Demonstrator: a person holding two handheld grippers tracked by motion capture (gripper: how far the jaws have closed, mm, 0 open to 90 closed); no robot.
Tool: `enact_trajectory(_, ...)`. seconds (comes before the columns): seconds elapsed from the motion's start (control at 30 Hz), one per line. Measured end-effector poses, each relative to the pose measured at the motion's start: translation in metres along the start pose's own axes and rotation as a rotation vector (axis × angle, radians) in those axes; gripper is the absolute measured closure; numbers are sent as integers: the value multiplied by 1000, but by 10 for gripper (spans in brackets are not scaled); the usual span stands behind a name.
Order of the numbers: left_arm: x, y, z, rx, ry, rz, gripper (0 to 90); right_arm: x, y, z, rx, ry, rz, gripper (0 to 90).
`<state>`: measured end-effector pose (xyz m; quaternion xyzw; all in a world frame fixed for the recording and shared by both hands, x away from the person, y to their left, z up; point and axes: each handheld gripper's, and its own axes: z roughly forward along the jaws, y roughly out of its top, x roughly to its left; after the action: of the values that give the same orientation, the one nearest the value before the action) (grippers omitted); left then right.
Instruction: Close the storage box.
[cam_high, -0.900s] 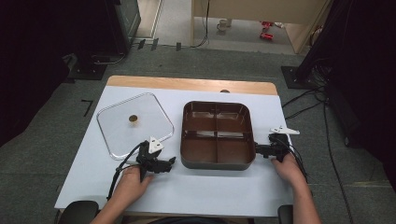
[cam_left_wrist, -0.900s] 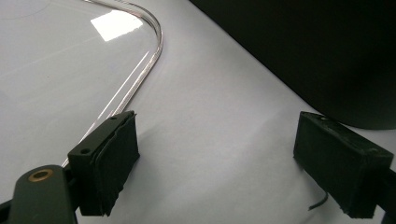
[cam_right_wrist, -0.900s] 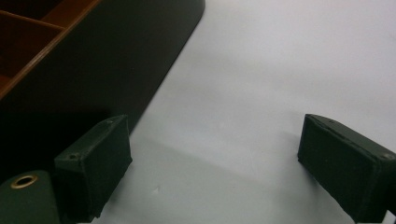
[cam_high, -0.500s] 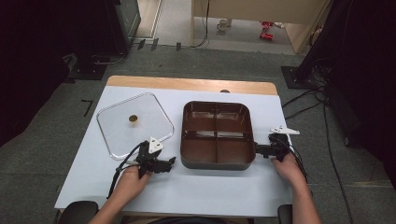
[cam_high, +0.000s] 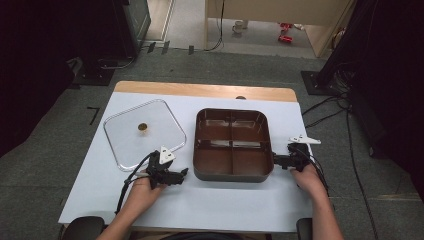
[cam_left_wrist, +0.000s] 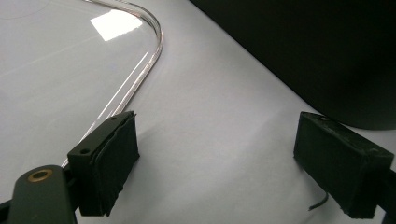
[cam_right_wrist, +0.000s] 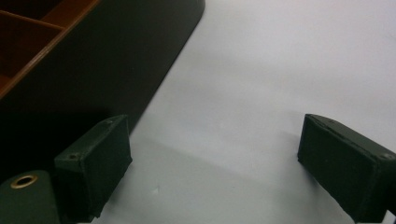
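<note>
Brown four-compartment tray (cam_high: 232, 145) mid-table, clear glass lid (cam_high: 144, 132) lying flat to its left, just apart. Left gripper (cam_high: 181, 173) wide, holding nothing, between lid edge and tray wall; right gripper (cam_high: 276, 161) likewise wide (beside the tray's right wall). Best to grip the tray's side walls evenly, low and level.

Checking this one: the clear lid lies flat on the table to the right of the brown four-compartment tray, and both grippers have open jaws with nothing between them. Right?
Not quite. The clear lid lies to the left of the brown four-compartment tray, as the high view shows. The rest holds: the lid lies flat on the table, and the left gripper and the right gripper have open jaws with nothing between them.
</note>
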<state>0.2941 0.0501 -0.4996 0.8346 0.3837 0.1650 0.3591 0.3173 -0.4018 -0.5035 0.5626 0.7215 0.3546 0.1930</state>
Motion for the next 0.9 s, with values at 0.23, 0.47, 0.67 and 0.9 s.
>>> enact_trajectory(0.23,0,0,0,0,1,1,136,0,0,0,0,0,0,91)
enact_trajectory(0.47,0,0,0,2,2,1,135,0,0,0,0,0,0,91)
enact_trajectory(0.67,0,1,0,4,2,3,133,0,0,0,0,0,0,90)
enact_trajectory(0.9,2,5,0,35,-13,3,137,0,0,0,0,0,0,90)
